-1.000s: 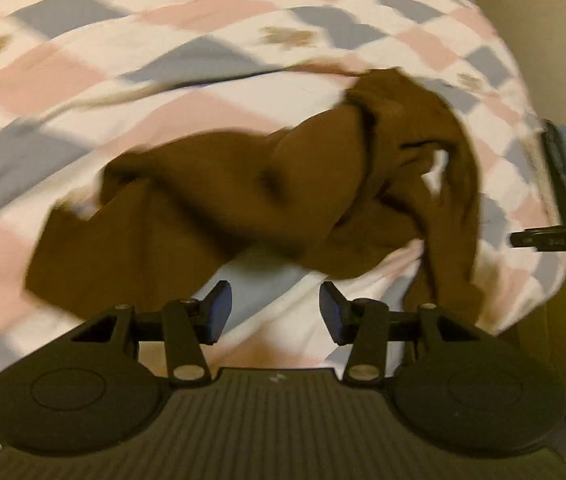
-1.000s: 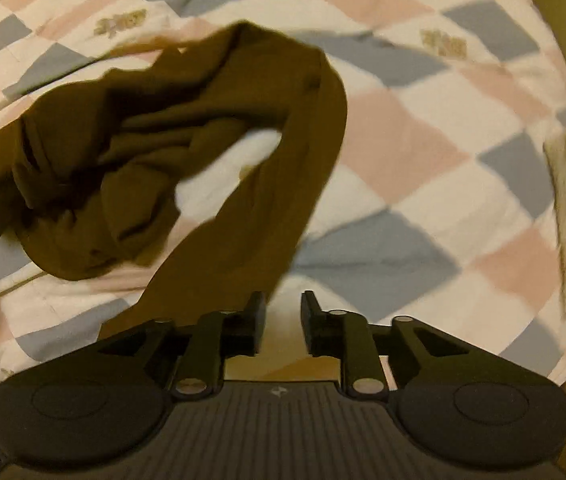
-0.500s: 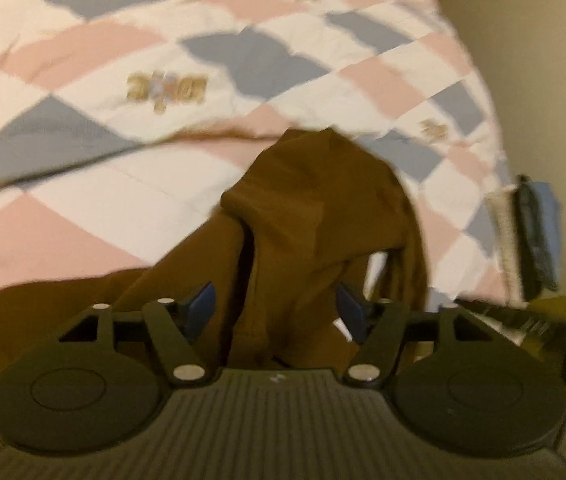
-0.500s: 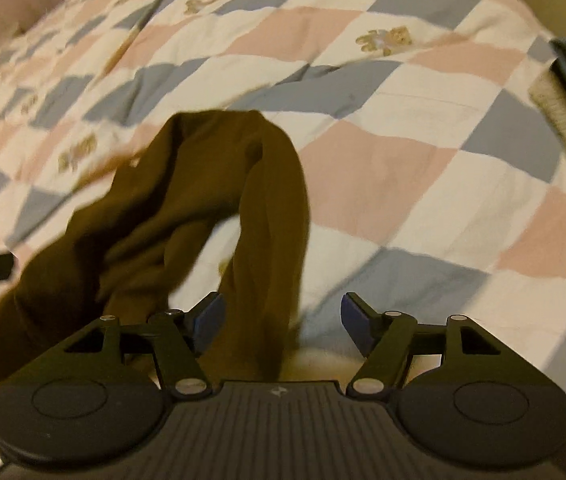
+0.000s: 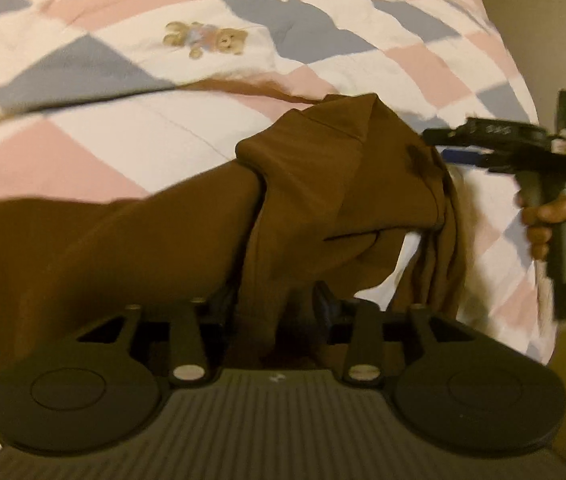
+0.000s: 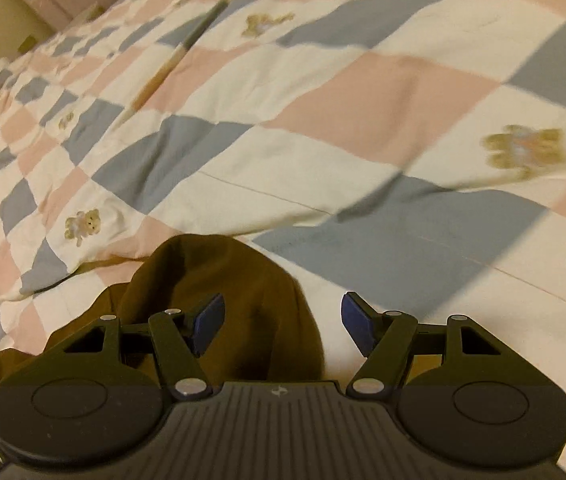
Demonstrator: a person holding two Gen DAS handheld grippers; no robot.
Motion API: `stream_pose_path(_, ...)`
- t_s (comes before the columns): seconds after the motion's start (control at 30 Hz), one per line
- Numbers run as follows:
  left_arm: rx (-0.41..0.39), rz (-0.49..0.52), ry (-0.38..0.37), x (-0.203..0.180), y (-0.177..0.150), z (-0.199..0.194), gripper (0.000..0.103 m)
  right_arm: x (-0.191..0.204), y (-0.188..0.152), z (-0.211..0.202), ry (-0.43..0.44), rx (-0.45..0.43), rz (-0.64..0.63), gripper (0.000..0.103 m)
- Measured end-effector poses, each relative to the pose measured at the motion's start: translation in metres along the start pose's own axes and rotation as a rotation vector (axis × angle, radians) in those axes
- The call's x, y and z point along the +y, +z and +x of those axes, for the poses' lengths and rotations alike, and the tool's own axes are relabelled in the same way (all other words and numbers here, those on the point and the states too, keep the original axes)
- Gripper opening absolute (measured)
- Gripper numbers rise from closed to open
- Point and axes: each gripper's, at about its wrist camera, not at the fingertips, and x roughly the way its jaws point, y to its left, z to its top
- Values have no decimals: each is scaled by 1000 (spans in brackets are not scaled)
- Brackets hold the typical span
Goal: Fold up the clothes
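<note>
Brown garment (image 5: pixel 187 240) bunched between left gripper (image 5: pixel 271 304) jaws.

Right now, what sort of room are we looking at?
Most likely a bedroom: a quilt in pink, grey and white checks with teddy bears covers what looks like a bed, and a brown garment lies on it.

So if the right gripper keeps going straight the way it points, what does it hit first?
Most likely the brown garment: its fold lies between the open right gripper fingers, with the checked quilt underneath. Depth is unclear.
</note>
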Motion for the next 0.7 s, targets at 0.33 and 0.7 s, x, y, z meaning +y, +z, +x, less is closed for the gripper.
stream_pose_path(0.33, -104, 36, 49, -1, -3, -26, 4, -9, 7, 31, 147, 79, 15, 7)
stream_pose_path(0.7, -493, 444, 360, 6, 12, -230, 6, 82, -50, -154, 26, -417, -217, 5)
